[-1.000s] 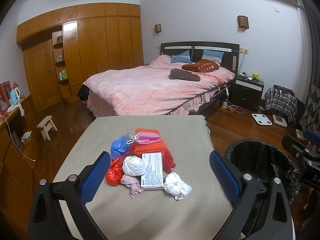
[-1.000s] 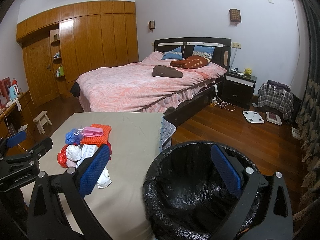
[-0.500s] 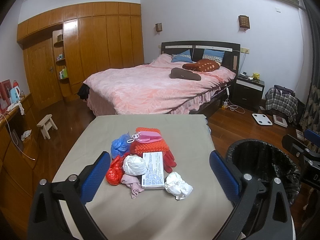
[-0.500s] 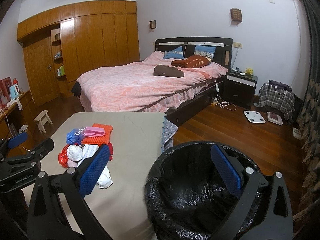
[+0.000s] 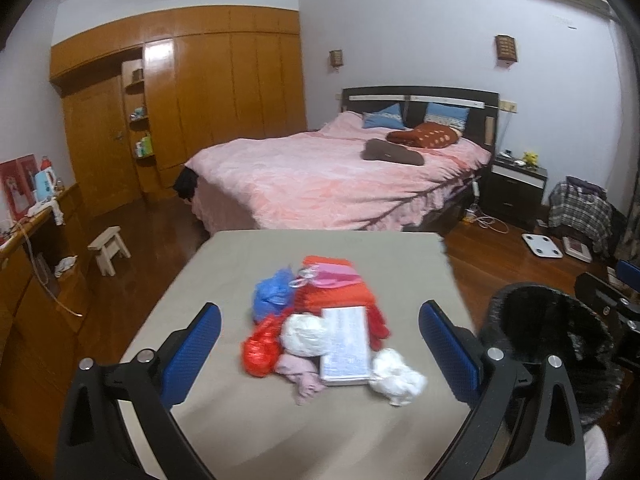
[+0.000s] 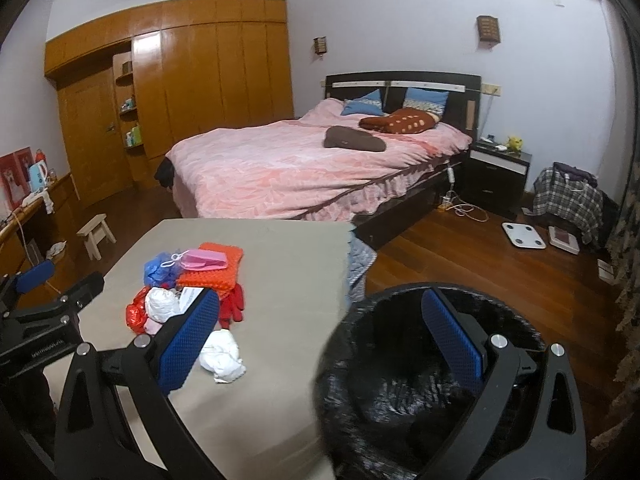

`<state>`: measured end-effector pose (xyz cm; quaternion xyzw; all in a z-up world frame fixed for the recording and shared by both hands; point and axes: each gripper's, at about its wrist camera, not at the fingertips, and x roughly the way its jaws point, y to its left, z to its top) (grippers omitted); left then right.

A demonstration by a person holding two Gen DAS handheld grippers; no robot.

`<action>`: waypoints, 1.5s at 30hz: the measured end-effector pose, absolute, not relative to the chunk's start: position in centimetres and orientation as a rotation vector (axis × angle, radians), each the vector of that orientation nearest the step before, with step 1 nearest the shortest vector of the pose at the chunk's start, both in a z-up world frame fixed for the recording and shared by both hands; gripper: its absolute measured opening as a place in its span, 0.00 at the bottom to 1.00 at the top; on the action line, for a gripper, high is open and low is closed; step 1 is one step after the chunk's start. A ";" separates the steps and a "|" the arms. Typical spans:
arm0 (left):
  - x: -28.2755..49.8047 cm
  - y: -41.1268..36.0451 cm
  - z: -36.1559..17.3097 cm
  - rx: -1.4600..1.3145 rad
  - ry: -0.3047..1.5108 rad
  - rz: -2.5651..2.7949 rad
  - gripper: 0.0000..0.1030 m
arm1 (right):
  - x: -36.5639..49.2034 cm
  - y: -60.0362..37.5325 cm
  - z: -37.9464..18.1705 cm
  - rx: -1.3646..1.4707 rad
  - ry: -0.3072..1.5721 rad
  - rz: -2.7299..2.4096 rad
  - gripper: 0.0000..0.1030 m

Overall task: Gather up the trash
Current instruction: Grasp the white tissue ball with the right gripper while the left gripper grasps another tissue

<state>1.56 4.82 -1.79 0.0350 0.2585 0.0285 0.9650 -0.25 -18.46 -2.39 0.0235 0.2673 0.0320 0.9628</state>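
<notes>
- The left gripper (image 5: 320, 334) hung above the near part of the table (image 5: 248, 420), its blue-padded fingers spread wide and holding nothing; the pile of trash (image 5: 320, 328) sat framed between them, which suggested it was lined up for a first pick.
- The pile lay heaped mid-table: a white crumpled wad (image 5: 398, 376) nearest the front, a flat printed box (image 5: 346, 344), a red bag (image 5: 260, 350), a blue bag (image 5: 274, 294) and orange cloth (image 5: 336, 292) behind.
- The right gripper (image 6: 320, 340) was likewise splayed and empty, poised over the black-lined bin (image 6: 400, 400) standing just beside the table's right edge, probably so that trash had only a short carry.
- Nothing appeared collected yet; the bin's inside looked dark and too blurred to judge.
</notes>
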 end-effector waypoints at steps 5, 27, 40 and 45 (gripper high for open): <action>2.6 8.3 -4.0 0.055 0.569 0.096 0.94 | 1.7 -15.7 -4.6 0.045 0.561 0.136 0.95; 6.1 13.8 -12.1 -0.002 0.680 0.113 0.90 | 8.4 -6.8 -17.8 -0.042 0.843 0.270 0.76; 7.2 12.1 -12.9 0.001 0.694 0.060 0.86 | 8.6 -6.0 -18.2 -0.028 0.887 0.420 0.35; 8.2 11.2 -12.6 0.002 0.685 0.031 0.80 | 8.8 -7.4 -16.7 -0.019 0.857 0.384 0.34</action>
